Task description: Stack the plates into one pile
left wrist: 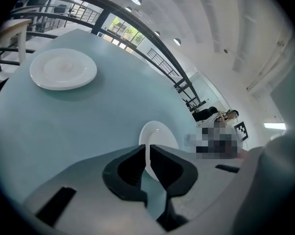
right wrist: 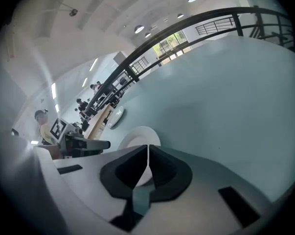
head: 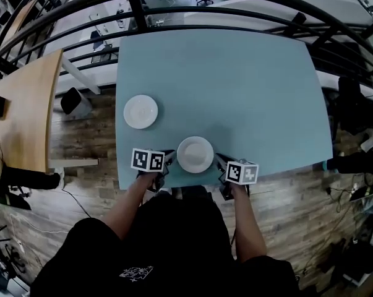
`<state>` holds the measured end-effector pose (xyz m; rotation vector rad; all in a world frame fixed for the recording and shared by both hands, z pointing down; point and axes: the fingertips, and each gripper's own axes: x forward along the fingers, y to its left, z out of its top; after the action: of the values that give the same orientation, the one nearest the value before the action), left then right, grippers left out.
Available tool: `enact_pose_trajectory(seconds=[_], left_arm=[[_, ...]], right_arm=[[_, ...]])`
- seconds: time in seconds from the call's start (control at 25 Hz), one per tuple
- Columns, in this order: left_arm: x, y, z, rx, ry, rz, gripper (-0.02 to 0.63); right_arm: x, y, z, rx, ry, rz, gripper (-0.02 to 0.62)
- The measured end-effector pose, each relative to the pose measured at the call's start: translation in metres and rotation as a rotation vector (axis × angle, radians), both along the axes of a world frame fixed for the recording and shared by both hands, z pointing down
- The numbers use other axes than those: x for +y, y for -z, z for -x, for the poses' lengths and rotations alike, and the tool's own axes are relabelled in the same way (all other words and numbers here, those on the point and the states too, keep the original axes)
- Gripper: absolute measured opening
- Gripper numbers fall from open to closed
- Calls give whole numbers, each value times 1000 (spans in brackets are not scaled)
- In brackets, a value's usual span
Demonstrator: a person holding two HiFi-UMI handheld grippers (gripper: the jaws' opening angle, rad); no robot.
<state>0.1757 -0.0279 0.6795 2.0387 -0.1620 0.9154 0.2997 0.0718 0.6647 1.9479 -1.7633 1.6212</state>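
Two white plates lie apart on the light blue table point(head: 248, 91). The near plate point(head: 195, 154) sits by the front edge, and the other plate point(head: 140, 111) lies further back to the left. My left gripper point(head: 168, 161) hovers just left of the near plate, my right gripper point(head: 219, 160) just right of it. Both are shut with nothing between the jaws. In the left gripper view the shut tips point(left wrist: 148, 150) point at the near plate point(left wrist: 159, 132), with the far plate point(left wrist: 63, 68) beyond. In the right gripper view the tips point(right wrist: 148, 150) point at the same near plate point(right wrist: 135, 137).
A black railing point(head: 174, 11) curves behind the table. A wooden table point(head: 25, 110) stands off to the left over plank flooring, with a dark box point(head: 75, 101) beside it. The blue table's front edge point(head: 174, 184) runs right under my grippers.
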Motion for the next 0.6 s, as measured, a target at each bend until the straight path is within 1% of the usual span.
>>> enact_pose_trajectory(seconds=[0.04, 0.12, 0.16, 0.2, 0.24, 0.36, 0.6], left_arm=[[2, -3, -2, -5, 2, 9, 12], [6, -8, -4, -13, 11, 37, 41], [8, -11, -5, -18, 17, 52, 54], [9, -13, -5, -23, 22, 63, 67], [10, -16, -6, -28, 25, 72, 80], [16, -23, -8, -45, 26, 98, 104], [17, -30, -13, -57, 48, 136, 112]], right_arm=[[3, -4, -2, -7, 4, 9, 9], [6, -10, -2, -25, 18, 23, 14], [8, -13, -2, -36, 24, 29, 42], [9, -16, -2, -51, 29, 35, 84], [9, -19, -2, -66, 34, 40, 103], [9, -28, -4, -83, 52, 59, 125], [4, -41, -6, -133, 72, 90, 174]])
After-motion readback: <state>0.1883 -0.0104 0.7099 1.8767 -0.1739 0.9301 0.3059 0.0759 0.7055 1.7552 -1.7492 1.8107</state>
